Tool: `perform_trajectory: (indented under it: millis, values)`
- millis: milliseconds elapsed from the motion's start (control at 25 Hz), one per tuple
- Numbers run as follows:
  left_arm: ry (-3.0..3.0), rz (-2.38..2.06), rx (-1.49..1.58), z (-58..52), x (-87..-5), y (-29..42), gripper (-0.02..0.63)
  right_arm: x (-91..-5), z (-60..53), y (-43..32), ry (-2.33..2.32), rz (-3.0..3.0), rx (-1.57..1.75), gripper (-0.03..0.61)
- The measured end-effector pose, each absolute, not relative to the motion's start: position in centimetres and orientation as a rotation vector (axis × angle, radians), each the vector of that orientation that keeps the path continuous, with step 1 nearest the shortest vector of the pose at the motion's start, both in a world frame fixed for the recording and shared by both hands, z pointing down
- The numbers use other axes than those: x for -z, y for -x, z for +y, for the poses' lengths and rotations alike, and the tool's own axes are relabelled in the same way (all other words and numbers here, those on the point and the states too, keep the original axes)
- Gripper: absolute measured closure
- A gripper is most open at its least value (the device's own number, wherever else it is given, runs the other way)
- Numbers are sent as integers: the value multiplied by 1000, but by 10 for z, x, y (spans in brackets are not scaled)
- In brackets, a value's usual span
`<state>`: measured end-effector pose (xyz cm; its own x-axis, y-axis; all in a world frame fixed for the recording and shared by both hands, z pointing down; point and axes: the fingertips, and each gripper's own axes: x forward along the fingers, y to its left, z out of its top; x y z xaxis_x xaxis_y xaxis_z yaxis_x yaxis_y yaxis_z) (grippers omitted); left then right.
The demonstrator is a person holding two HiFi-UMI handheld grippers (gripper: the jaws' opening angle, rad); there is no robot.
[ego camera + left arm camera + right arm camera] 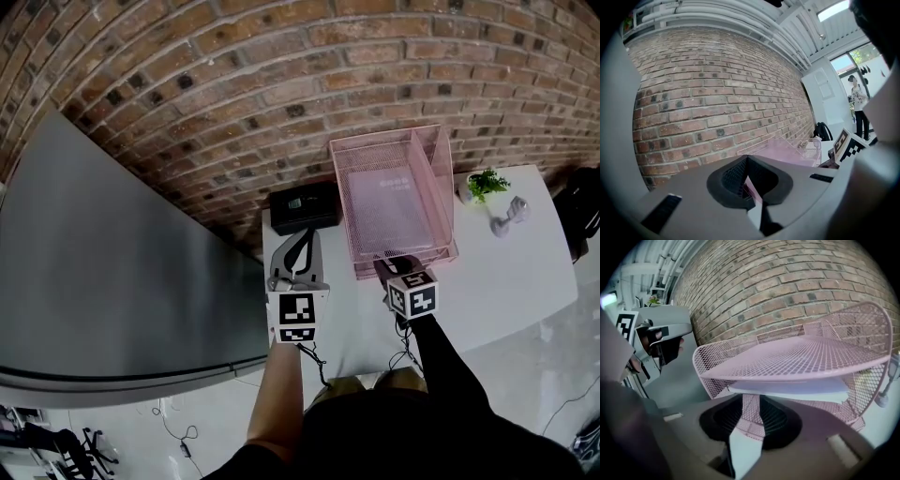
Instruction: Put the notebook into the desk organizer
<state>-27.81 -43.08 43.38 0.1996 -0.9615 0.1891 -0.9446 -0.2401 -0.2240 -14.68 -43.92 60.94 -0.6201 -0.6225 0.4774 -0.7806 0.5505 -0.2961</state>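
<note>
Right tongs (751, 398) slightly apart, empty, before notebook (787, 392) in desk organizer (811, 352); left tongs (746, 157) together

Left gripper (302, 246): mine, grey shell, black ribbed pads.
Left marker cube (297, 317): white faces, black square codes.
Right gripper (383, 268): same build, its coded cube right of the left marker cube.
Cables (316, 361): thin, black, just below the left marker cube.
Sleeve (450, 366): black, long, right of the left marker cube.

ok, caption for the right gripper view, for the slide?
Right gripper, jaws apart and empty, facing the pink mesh desk organizer with the notebook under its top tray.
</note>
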Motion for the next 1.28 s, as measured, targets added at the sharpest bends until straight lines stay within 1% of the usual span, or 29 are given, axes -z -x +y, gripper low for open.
perform_trajectory:
  millis: [760, 1080, 1280]
  values:
    - [2391, 1893, 446, -413, -432, 260, 606, -601, -414, 133, -1146, -2487, -685, 471]
    - [2378, 1892, 426, -401, -424, 245, 606, -581, -408, 115, -1169, -2524, -622, 471]
    - [2357, 1900, 408, -394, -415, 231, 606, -553, -409, 101, -1175, -2581, -527, 471]
